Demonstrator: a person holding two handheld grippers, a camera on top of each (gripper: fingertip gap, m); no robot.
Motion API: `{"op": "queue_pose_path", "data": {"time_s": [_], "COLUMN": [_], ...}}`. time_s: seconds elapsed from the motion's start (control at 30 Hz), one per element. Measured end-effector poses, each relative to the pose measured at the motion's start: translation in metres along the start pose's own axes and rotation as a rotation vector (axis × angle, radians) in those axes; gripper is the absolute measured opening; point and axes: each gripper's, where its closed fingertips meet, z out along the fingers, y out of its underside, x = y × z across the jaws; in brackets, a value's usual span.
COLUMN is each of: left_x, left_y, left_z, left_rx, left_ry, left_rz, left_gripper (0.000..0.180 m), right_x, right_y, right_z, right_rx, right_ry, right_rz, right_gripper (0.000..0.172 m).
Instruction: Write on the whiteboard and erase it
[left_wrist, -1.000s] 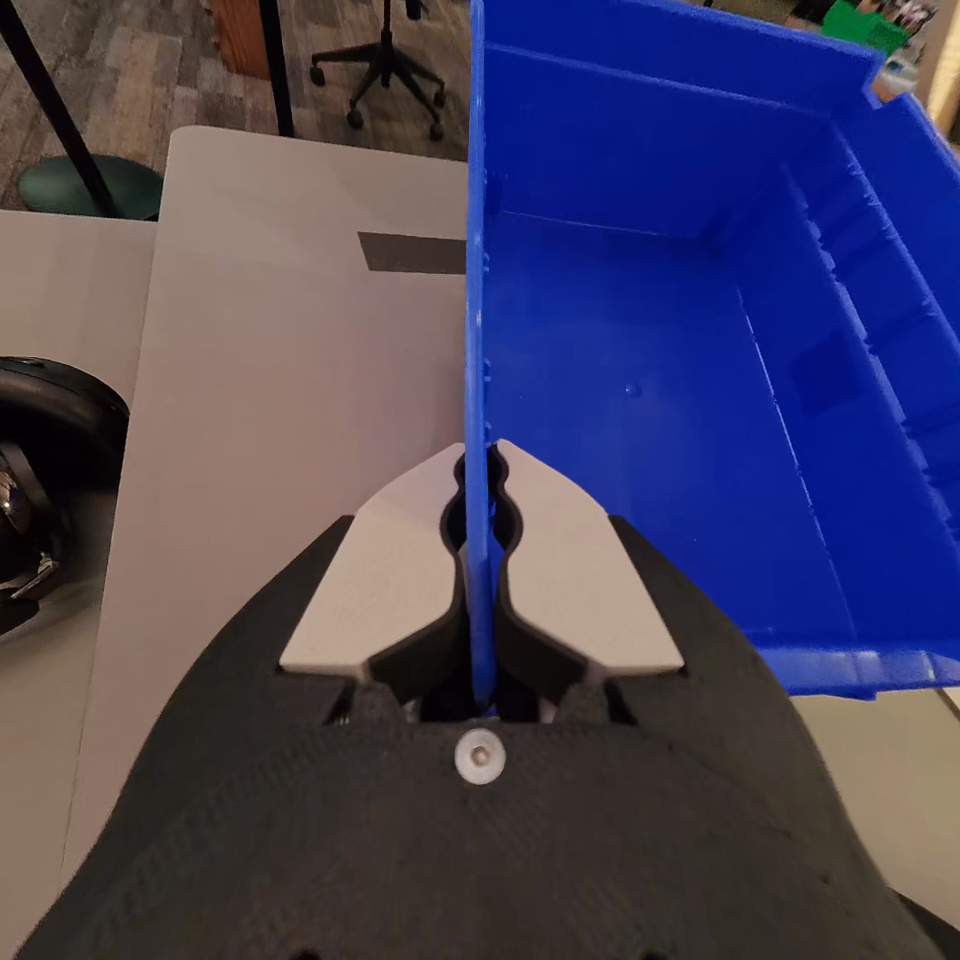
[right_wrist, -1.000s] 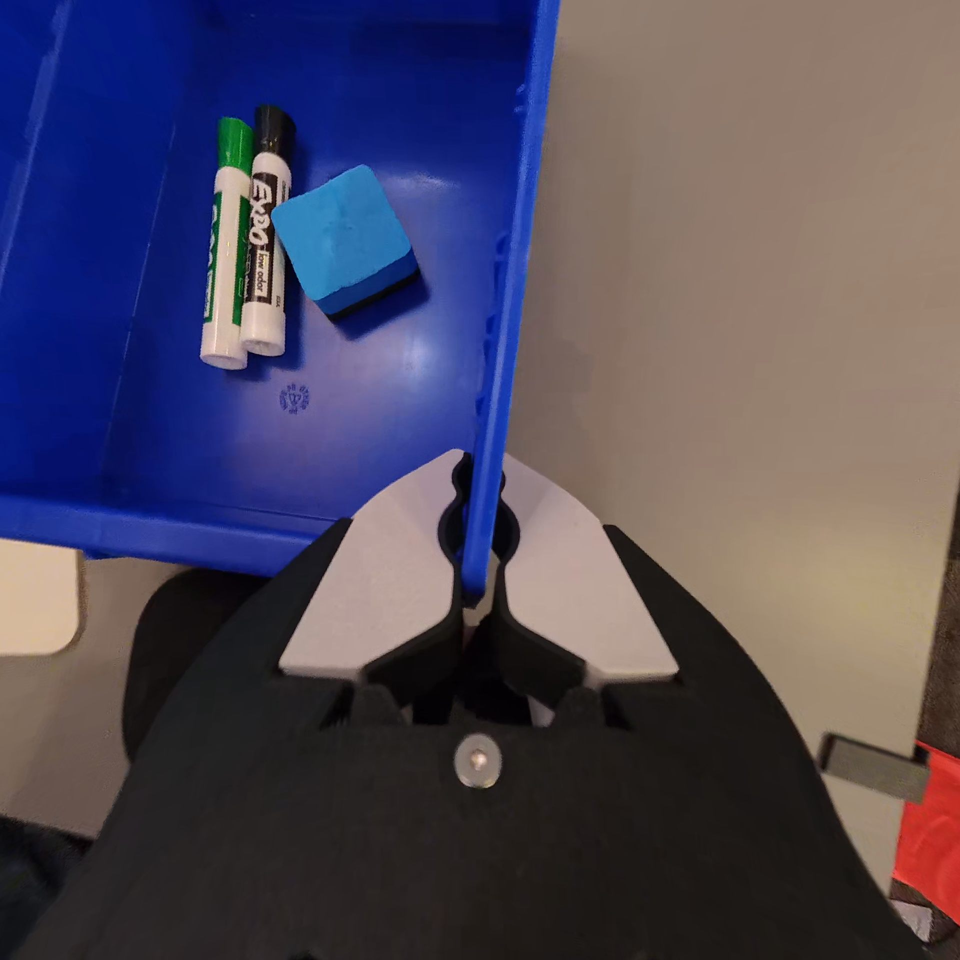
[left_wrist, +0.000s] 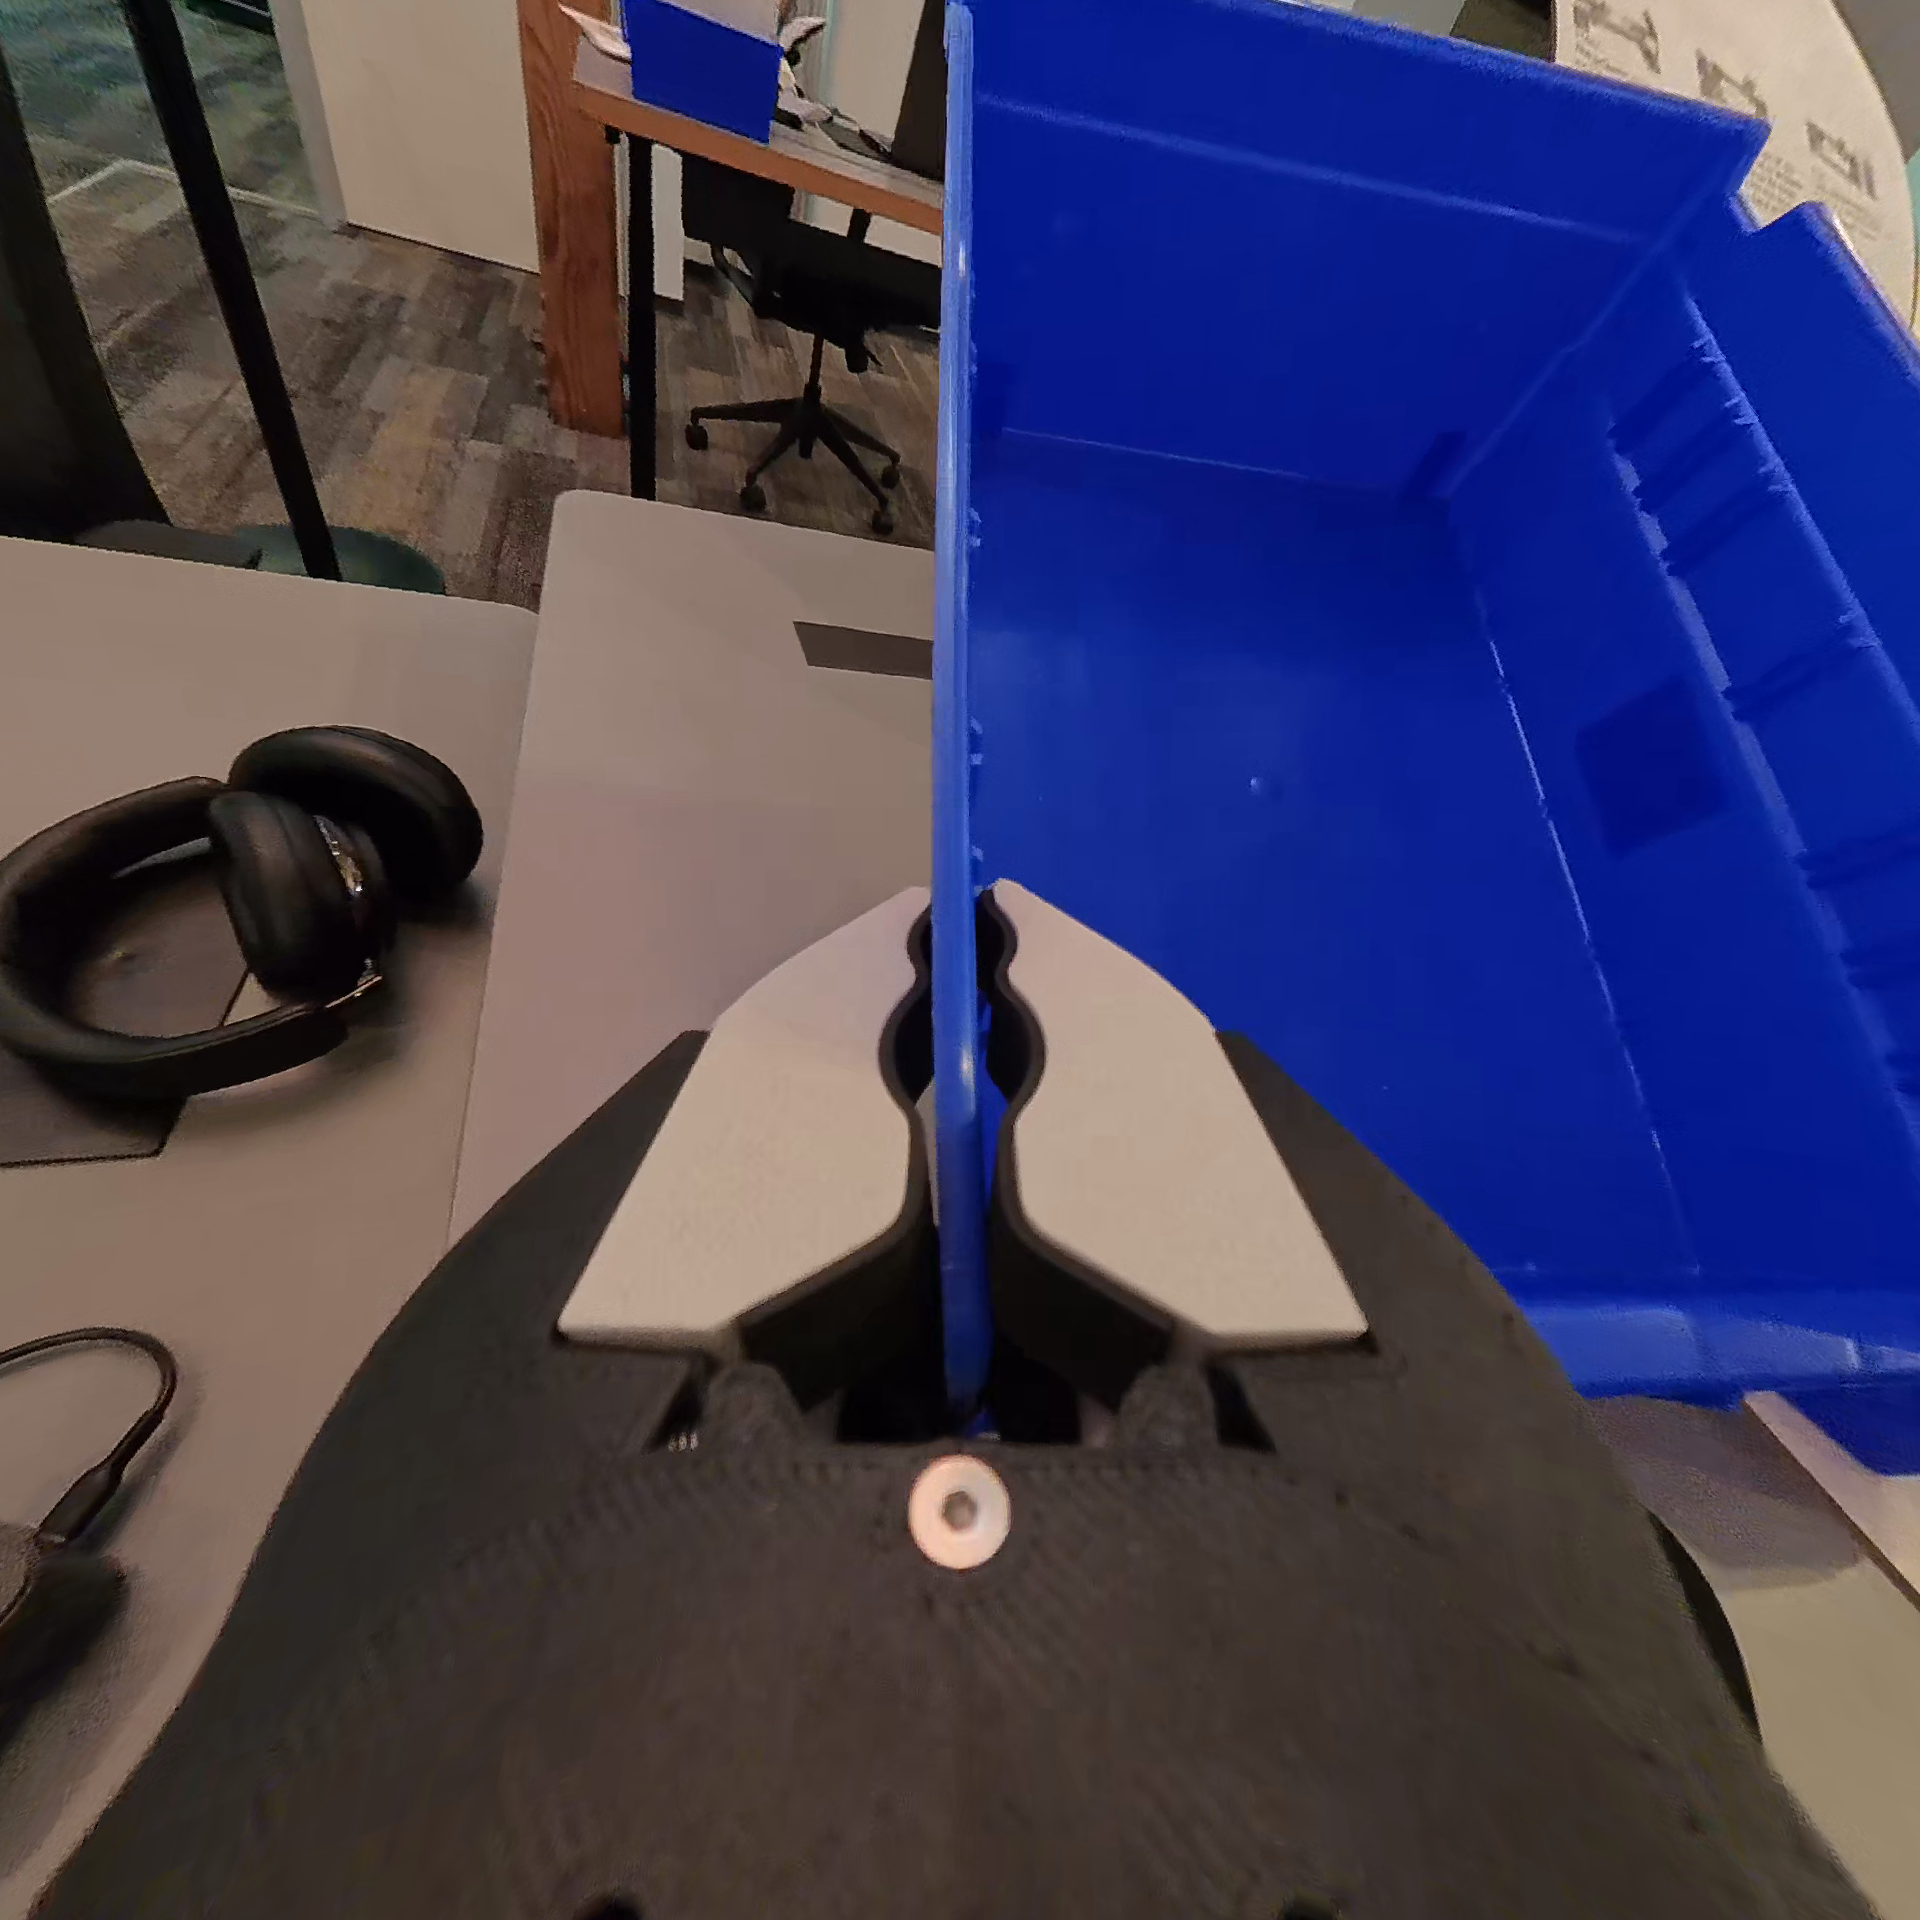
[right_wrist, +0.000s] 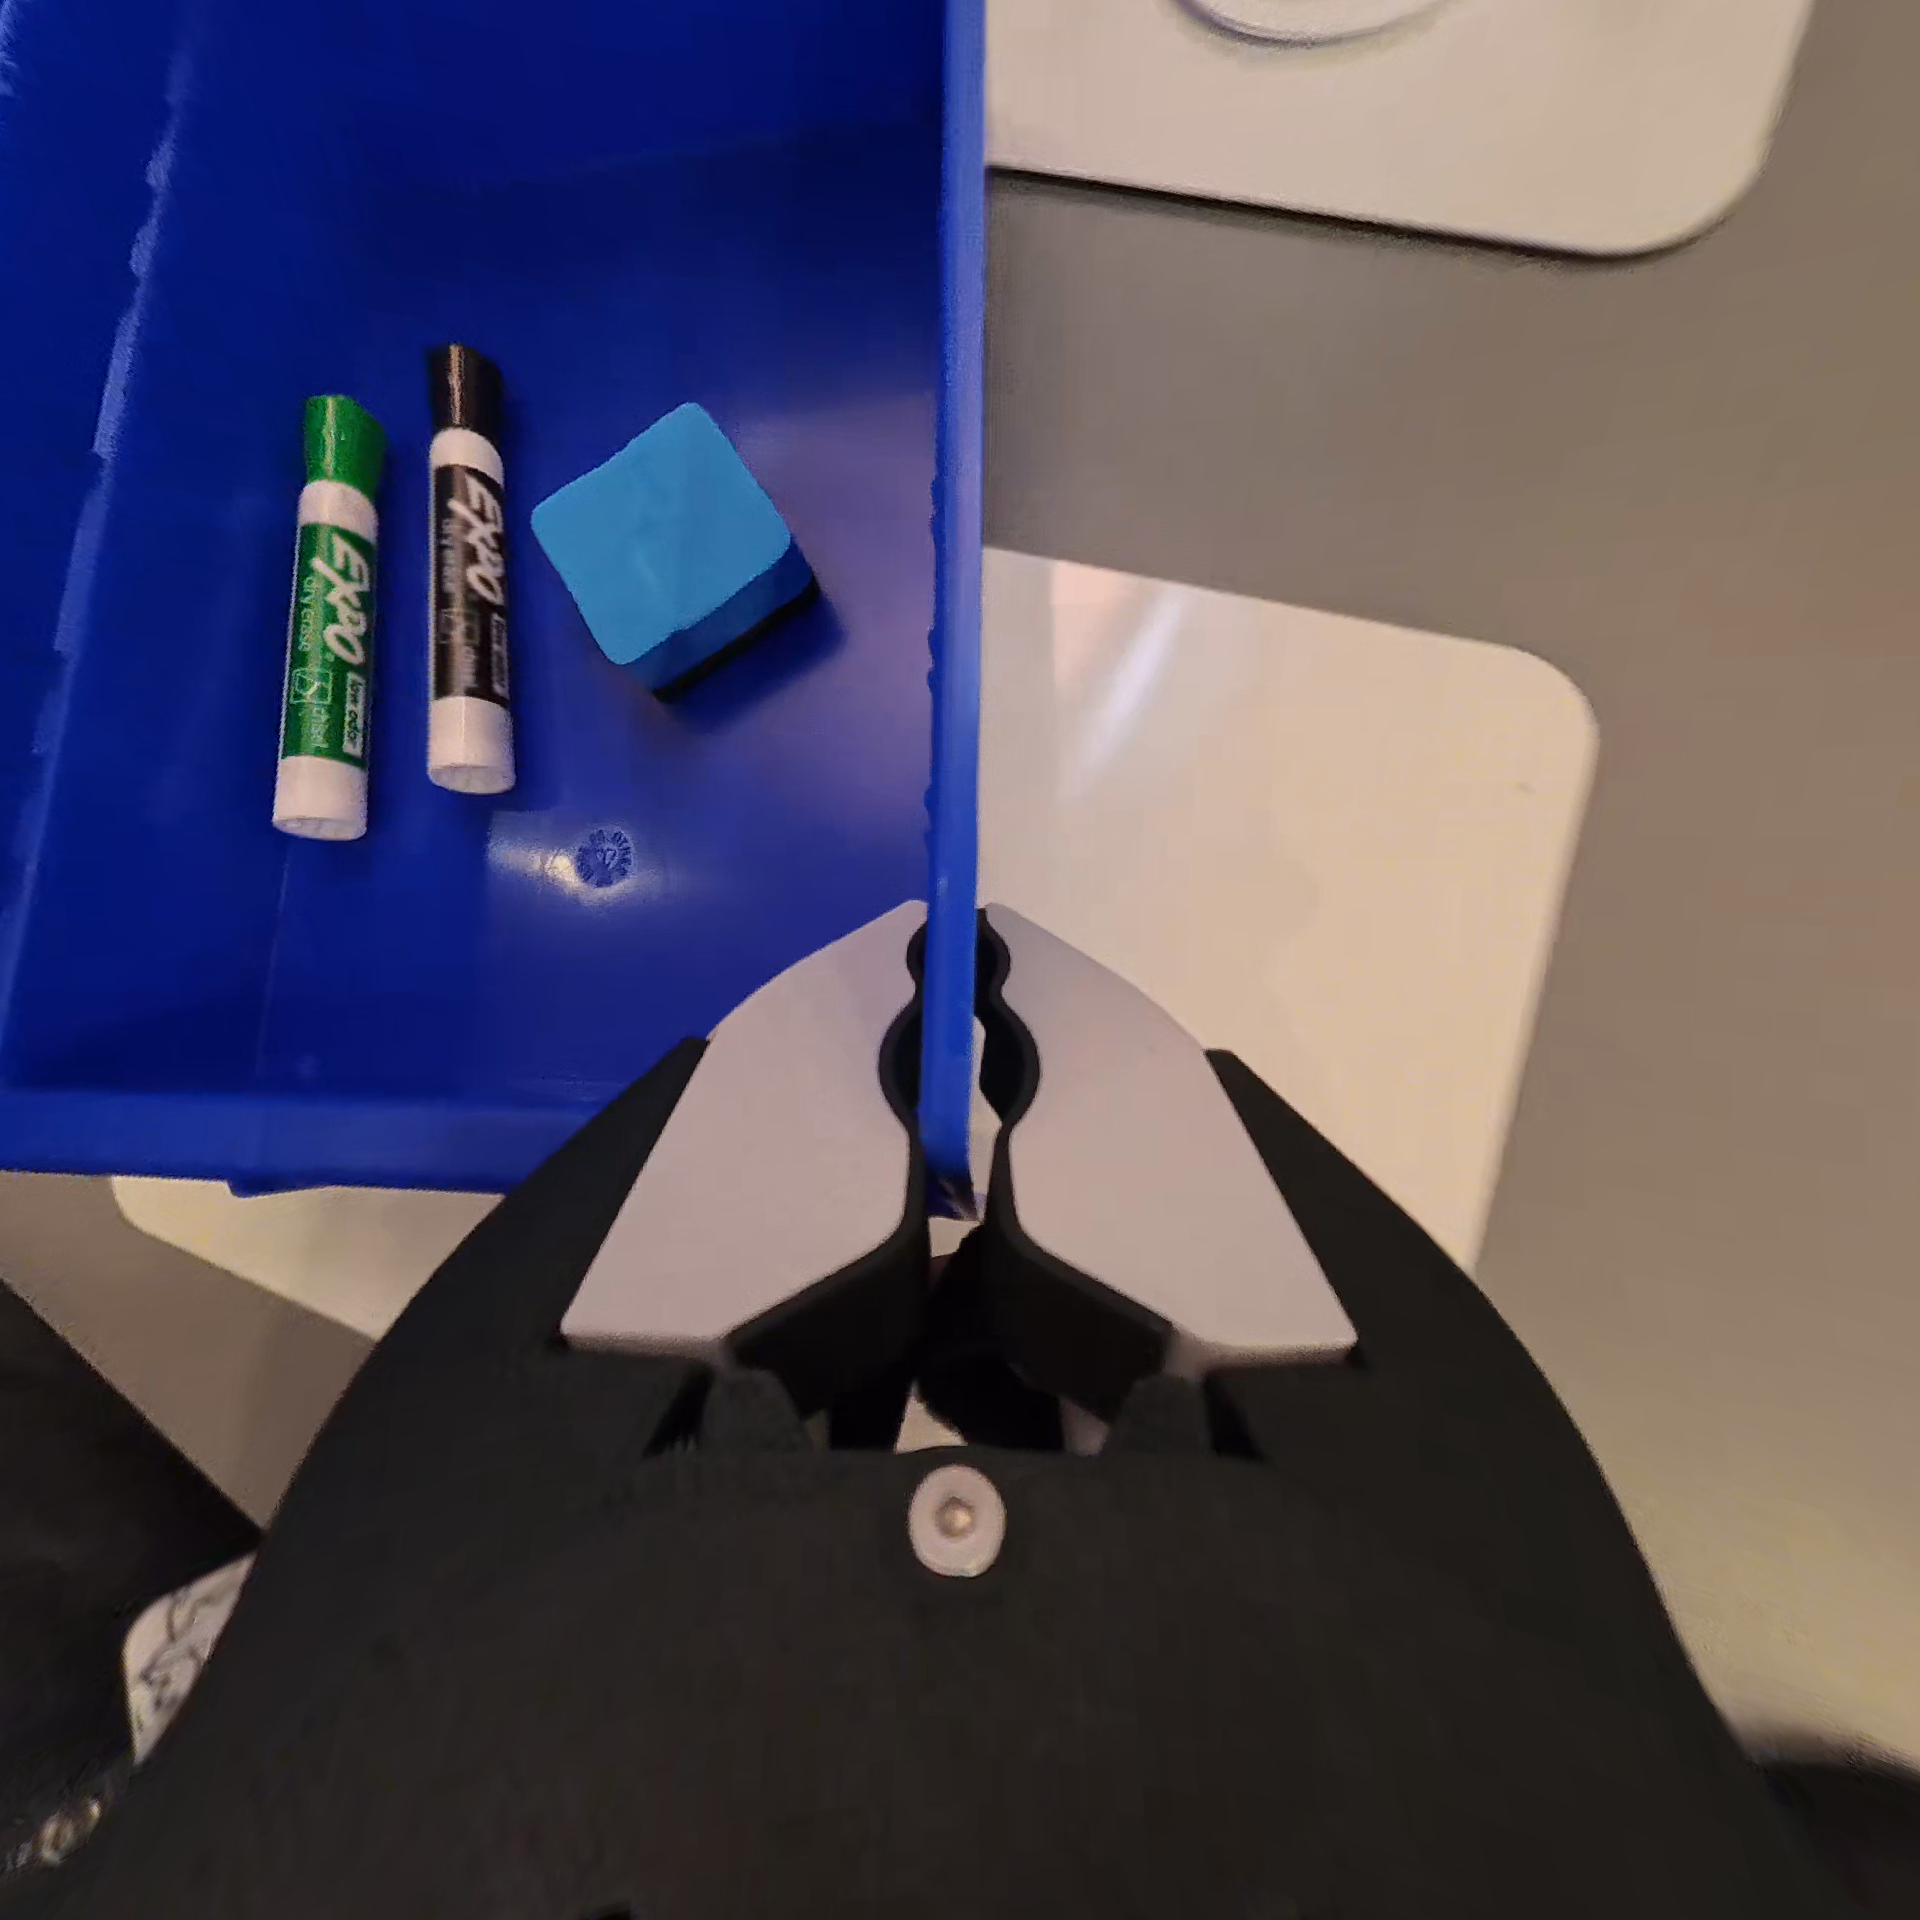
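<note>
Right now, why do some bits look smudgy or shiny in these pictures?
In the right wrist view, the whiteboard has pale streaks of glare, the blue bin floor has a shiny spot near the markers, and the far right edge is smeared with blur. In the left wrist view, the bin's side wall looks bowed, probably from the wide lens, and the headphones look a little soft.

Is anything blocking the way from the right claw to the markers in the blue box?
The right gripper is clamped on the blue bin's side wall, so it is busy holding. The green marker, black marker and eraser lie uncovered on the bin floor; nothing visible sits over them.
</note>
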Motion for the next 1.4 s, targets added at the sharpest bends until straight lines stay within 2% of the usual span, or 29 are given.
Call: {"op": "queue_pose_path", "data": {"time_s": [0.3,0.5,0.57,0.6,0.7,0.8,0.87,0.97,1.03,1.13,1.23,1.4], "left_x": [-0.001,0.026,0.044,0.056,0.106,0.178,0.237,0.334,0.394,0.472,0.527,0.577], "left_y": [-0.027,-0.049,-0.056,-0.059,-0.065,-0.059,-0.048,-0.013,0.014,0.055,0.095,0.143], "left_z": [-0.048,-0.065,-0.065,-0.064,-0.050,-0.019,0.008,0.052,0.082,0.130,0.185,0.265], "left_rx": [0.066,0.118,0.120,0.123,0.114,0.073,0.032,-0.068,-0.131,-0.200,-0.280,-0.345], "left_ry": [-0.038,0.001,0.038,0.059,0.155,0.307,0.419,0.596,0.687,0.759,0.778,0.703], "left_rz": [0.011,0.048,0.075,0.091,0.141,0.182,0.206,0.209,0.197,0.213,0.188,0.185], "left_gripper": [0.005,0.005,0.005,0.005,0.005,0.005,0.006,0.006,0.006,0.006,0.006,0.006], "right_x": [-0.063,-0.095,-0.106,-0.109,-0.104,-0.074,-0.039,0.024,0.072,0.118,0.134,0.138], "right_y": [-0.068,-0.109,-0.116,-0.119,-0.122,-0.111,-0.094,-0.055,-0.022,0.025,0.058,0.072], "right_z": [0.074,0.118,0.123,0.118,0.074,-0.002,-0.059,-0.143,-0.199,-0.269,-0.298,-0.278], "right_rx": [0.045,0.097,0.099,0.120,0.221,0.357,0.442,0.503,0.545,0.619,0.640,0.606], "right_ry": [-0.072,-0.063,-0.078,-0.094,-0.130,-0.123,-0.078,0.059,0.218,0.352,0.403,0.381], "right_rz": [0.003,0.008,-0.017,-0.027,-0.047,-0.045,-0.006,0.049,0.099,0.192,0.227,0.213], "right_gripper": [0.004,0.005,0.011,0.022,0.028,0.031,0.031,0.030,0.030,0.030,0.041,0.066]}}
